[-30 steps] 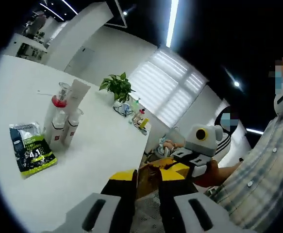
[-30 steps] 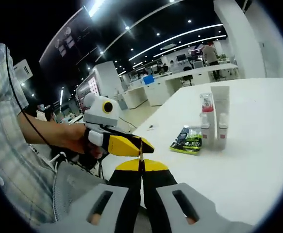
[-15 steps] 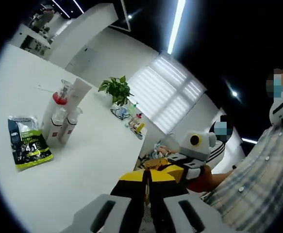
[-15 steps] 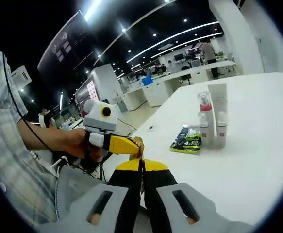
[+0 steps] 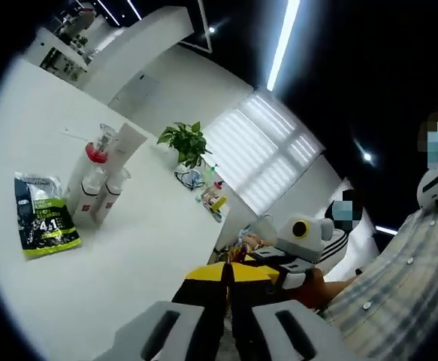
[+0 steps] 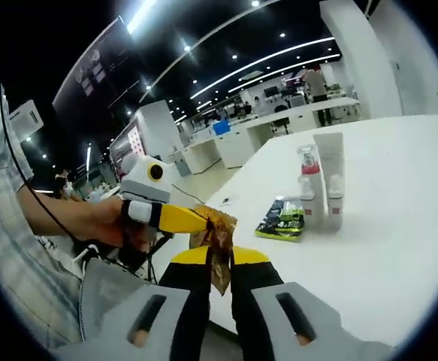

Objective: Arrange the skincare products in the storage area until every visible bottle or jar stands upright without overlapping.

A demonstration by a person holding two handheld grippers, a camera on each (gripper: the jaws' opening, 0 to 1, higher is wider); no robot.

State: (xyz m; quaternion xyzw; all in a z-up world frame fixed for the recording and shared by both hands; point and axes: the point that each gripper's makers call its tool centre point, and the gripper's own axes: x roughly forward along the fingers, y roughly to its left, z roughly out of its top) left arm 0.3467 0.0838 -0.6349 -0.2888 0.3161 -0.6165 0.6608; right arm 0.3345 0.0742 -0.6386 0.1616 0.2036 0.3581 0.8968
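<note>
Right gripper view: the right gripper (image 6: 220,259) has its fingers clamped on a crinkled gold sachet (image 6: 217,242), which the left gripper (image 6: 196,220) also pinches beside the near tabletop (image 6: 399,248) edge. Farther right on the tabletop, bottles (image 6: 318,197) stand upright, clustered, with a green packet (image 6: 281,219) lying just left of them.

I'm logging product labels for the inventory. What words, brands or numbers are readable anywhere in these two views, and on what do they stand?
"4·1", large white figures on the flat green and black sachet lying on the white table; its smaller print is blurred.
White bottles with red labels: label text too small to read.
Crinkled brown wrapper between the tools: no legible text.
</note>
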